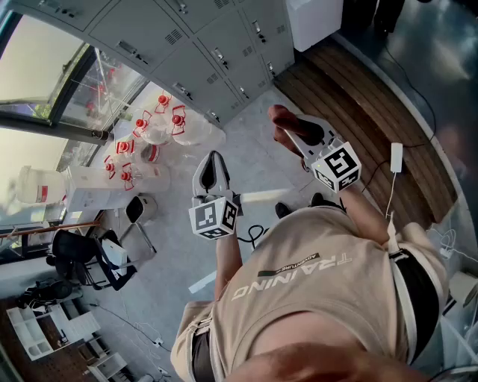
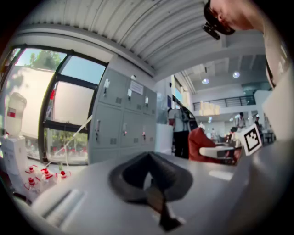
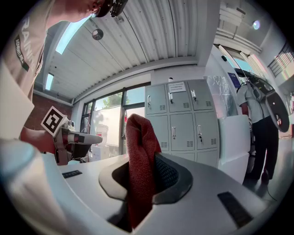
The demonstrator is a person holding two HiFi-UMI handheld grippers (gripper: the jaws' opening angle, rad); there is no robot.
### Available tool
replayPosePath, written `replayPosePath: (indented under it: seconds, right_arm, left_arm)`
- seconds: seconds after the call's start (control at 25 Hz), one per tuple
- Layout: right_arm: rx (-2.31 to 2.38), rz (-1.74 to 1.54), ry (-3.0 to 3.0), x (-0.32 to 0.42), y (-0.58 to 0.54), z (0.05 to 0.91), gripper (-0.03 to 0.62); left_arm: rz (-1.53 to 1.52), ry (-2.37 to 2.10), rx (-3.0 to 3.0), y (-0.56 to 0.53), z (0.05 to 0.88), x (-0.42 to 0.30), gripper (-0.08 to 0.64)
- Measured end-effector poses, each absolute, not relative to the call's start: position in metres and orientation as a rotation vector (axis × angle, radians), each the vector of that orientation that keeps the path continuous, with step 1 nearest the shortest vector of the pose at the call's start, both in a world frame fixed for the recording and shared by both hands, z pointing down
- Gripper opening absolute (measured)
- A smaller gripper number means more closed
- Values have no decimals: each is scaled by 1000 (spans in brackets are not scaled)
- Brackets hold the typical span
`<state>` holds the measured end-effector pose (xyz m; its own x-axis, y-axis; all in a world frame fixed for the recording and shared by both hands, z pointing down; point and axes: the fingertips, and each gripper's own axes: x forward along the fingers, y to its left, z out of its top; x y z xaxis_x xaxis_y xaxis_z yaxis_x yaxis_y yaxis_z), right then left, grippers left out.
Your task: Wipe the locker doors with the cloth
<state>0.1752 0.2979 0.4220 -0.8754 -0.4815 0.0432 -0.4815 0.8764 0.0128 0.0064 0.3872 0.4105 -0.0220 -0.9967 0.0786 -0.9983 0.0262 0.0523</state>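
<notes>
Grey metal locker doors [image 1: 216,45] stand ahead of me, seen also in the left gripper view [image 2: 121,121] and the right gripper view [image 3: 183,121]. A red cloth [image 1: 281,118] sticks out of my right gripper [image 1: 290,131], whose jaws are shut on it; in its own view the cloth [image 3: 140,156] rises between the jaws of that gripper [image 3: 143,137]. My left gripper [image 1: 213,157] is held a little lower and to the left, shut with nothing in it [image 2: 148,158]. Both grippers are held apart from the lockers.
Several water jugs with red caps [image 1: 160,127] sit on the floor by the window, beside a water dispenser [image 1: 37,186]. A black office chair [image 1: 82,257] is at the left. A white cabinet [image 1: 314,19] adjoins the lockers. A person [image 3: 259,119] stands at the right.
</notes>
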Motion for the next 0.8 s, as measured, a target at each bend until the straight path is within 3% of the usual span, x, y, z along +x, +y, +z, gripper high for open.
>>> replayPosePath:
  seconds: [0.8]
  right_arm:
    - [964,-69,-2897,158,348,423,64]
  left_arm:
    - [5,-1954,2335,387,422,-3,6]
